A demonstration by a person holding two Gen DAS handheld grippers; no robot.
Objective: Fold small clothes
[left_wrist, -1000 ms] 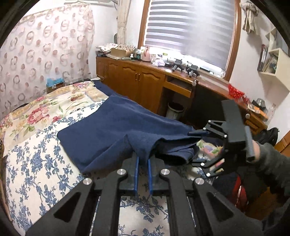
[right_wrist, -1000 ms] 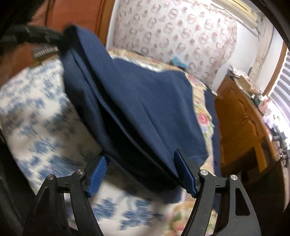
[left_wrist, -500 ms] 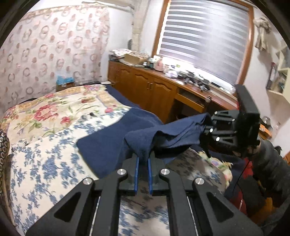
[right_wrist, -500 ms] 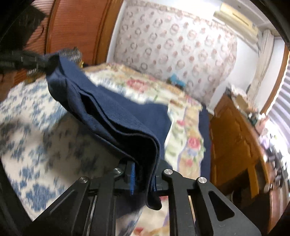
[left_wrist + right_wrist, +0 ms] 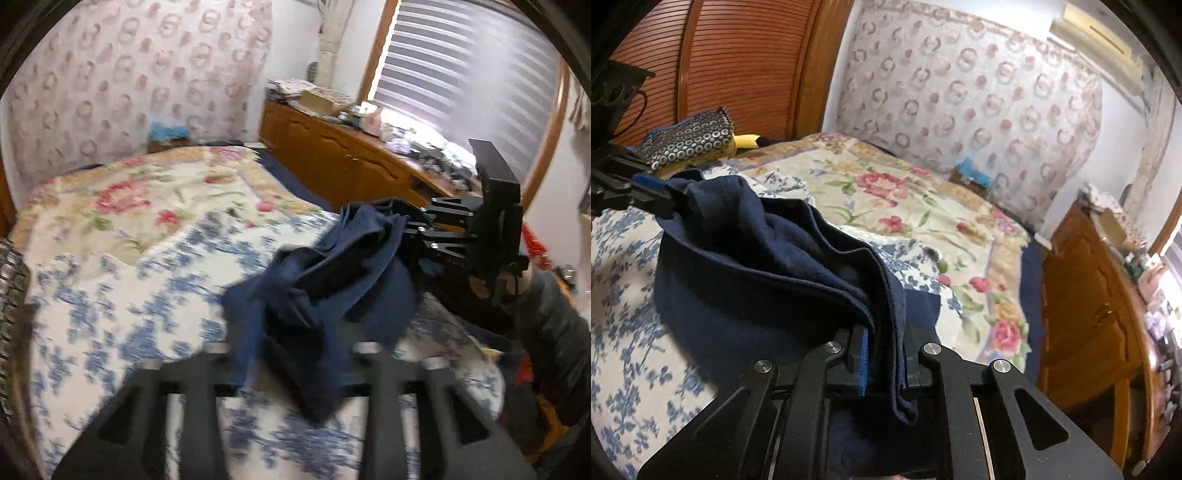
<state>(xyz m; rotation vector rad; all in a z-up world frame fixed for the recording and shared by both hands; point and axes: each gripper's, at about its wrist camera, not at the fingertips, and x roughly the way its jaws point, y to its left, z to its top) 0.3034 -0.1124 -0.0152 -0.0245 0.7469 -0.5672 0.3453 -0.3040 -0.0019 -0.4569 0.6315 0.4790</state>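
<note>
We see a large bed (image 5: pixel 923 206) that fills most of both views, covered with a quilt in a blue flower print on the near part and a cream quilt with pink roses on the far part. Behind it hangs a pale curtain (image 5: pixel 960 92) with ring patterns, and on the right side stands a long wooden cabinet (image 5: pixel 1089 314) with small things on its top, under a window with striped blinds (image 5: pixel 461 74). At the far left of the bed lies a dark cushion (image 5: pixel 687 136) with silver rings. The navy garment (image 5: pixel 768 266) is bunched and lifted above the blue-print quilt, stretched between our two grippers, and part of it sags down to the bed. The right gripper (image 5: pixel 882 354) has its jaws pressed together on a folded edge of the garment, which hangs a little below the blue pads. The left gripper (image 5: pixel 291 354) is opening its jaws; in its own view the picture is blurred, and the cloth lies between the spread fingers and slides off them. In the right wrist view, one blue pad (image 5: pixel 648 181) of the left gripper touches the far corner of the garment.
</note>
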